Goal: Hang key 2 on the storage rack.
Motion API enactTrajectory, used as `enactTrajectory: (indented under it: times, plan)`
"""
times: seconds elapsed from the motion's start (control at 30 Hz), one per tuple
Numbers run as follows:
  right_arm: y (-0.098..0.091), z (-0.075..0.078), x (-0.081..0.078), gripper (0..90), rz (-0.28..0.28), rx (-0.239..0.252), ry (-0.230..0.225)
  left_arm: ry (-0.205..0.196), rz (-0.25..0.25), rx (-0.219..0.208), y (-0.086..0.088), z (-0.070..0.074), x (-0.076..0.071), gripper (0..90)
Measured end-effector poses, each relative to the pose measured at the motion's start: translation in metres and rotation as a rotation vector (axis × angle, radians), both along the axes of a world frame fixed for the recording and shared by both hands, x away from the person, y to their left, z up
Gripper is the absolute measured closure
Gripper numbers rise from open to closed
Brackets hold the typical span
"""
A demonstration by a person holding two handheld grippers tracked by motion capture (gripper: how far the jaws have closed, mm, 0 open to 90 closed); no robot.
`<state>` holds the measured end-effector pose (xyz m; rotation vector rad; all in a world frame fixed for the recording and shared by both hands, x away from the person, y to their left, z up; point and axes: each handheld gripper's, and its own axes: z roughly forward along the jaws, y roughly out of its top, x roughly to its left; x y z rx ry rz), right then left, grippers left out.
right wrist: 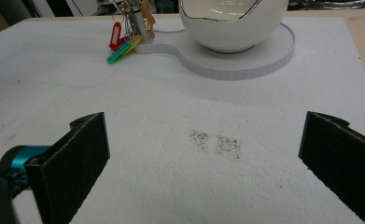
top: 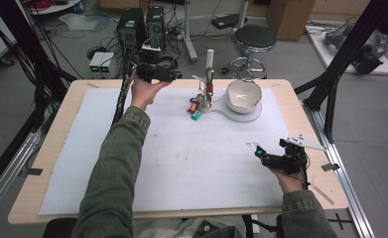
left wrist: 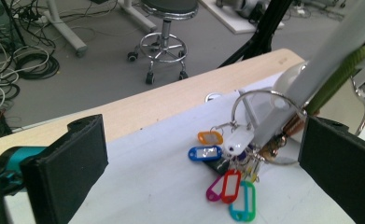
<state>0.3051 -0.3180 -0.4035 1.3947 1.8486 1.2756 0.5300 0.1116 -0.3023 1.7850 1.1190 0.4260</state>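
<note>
High view first: the left tongs [top: 174, 75] are held above the far edge of the table [top: 47, 148], jaws pointing right toward a bunch of keys [top: 197, 106] that hangs on a small white stand [top: 209, 62]. The keys are just to the right of those tongs, apart from them, and beside a white bowl [top: 243, 95] that sits on the stand's round white base [top: 251, 116]. The right tongs [top: 259, 153] rest low near the table's right edge, well apart from the keys, with a white mat [top: 181, 163] beneath them.

Left gripper view: both black jaws stand wide apart, released, holding nothing. The keys [left wrist: 231, 177] and their coloured tags lie ahead between the jaws, nearer the right one, with a large key ring [left wrist: 264, 105] looped round the stand's slanted white post [left wrist: 320, 65]. Whether the right jaw touches the ring is hard to tell from here; it looks just clear.

Right gripper view: these jaws are also spread open and empty over the mat [right wrist: 180, 154]. The keys [right wrist: 126, 35] hang far ahead at upper left, next to the bowl [right wrist: 234, 25] on its base [right wrist: 245, 63].
</note>
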Motion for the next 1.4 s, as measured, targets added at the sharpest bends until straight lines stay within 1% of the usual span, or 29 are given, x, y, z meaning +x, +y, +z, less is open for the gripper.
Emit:
enactTrajectory:
  times: [0.1, 0.27, 0.33, 0.4, 0.53, 0.57, 0.7, 0.73, 0.77, 0.83, 1.0, 1.13, 1.23, 1.3, 1.4]
  plan:
    - [0.0, 0.0, -0.001, 1.0, -0.004, 0.004, 0.006, 0.004, -0.008, -0.006, 0.002, 0.0, -0.005, 1.6]
    - [0.0, 0.0, -0.001, 1.0, -0.004, 0.003, 0.005, -0.01, -0.01, 0.02, 0.004, 0.002, -0.014, 1.6]
    - [0.0, 0.0, -0.001, 1.0, -0.002, 0.002, 0.004, -0.016, -0.01, 0.039, 0.006, 0.001, -0.017, 1.6]
    - [0.0, 0.0, 0.0, 1.0, -0.002, 0.001, 0.003, -0.009, -0.013, 0.043, 0.009, -0.002, -0.019, 1.7]
    - [0.0, 0.0, 0.0, 0.9, -0.003, -0.002, 0.001, -0.005, 0.007, 0.034, 0.017, -0.011, -0.024, 1.6]
    - [0.0, 0.0, 0.0, 1.0, -0.004, -0.002, 0.002, -0.004, 0.005, 0.04, 0.019, -0.011, -0.025, 1.6]
    - [0.001, 0.0, 0.0, 1.0, -0.005, -0.006, 0.007, -0.002, 0.012, 0.023, 0.026, -0.017, -0.033, 1.6]
    - [0.001, -0.001, 0.0, 1.0, -0.005, -0.008, 0.008, 0.0, 0.007, 0.023, 0.028, -0.018, -0.034, 1.6]
    - [0.001, -0.001, 0.0, 1.0, -0.006, -0.008, 0.009, -0.002, 0.006, 0.012, 0.03, -0.019, -0.036, 1.6]
    - [0.001, -0.001, 0.0, 1.0, -0.006, -0.009, 0.008, -0.008, 0.016, 0.012, 0.034, -0.019, -0.04, 1.6]
    - [0.001, -0.001, 0.0, 1.0, -0.005, -0.01, 0.011, -0.012, 0.02, 0.015, 0.044, -0.02, -0.049, 1.7]
    - [0.001, -0.001, 0.001, 1.0, -0.005, -0.008, 0.012, -0.008, 0.037, 0.006, 0.055, -0.026, -0.055, 1.6]
    - [0.001, -0.001, 0.001, 1.0, -0.006, -0.002, 0.014, -0.006, 0.051, -0.001, 0.062, -0.028, -0.06, 1.7]
    - [0.0, -0.001, 0.001, 1.0, -0.007, -0.007, 0.01, -0.008, 0.057, -0.004, 0.066, -0.029, -0.062, 1.7]
    - [0.001, -0.001, 0.001, 0.9, -0.009, -0.009, 0.013, -0.002, 0.057, -0.002, 0.072, -0.032, -0.066, 1.7]
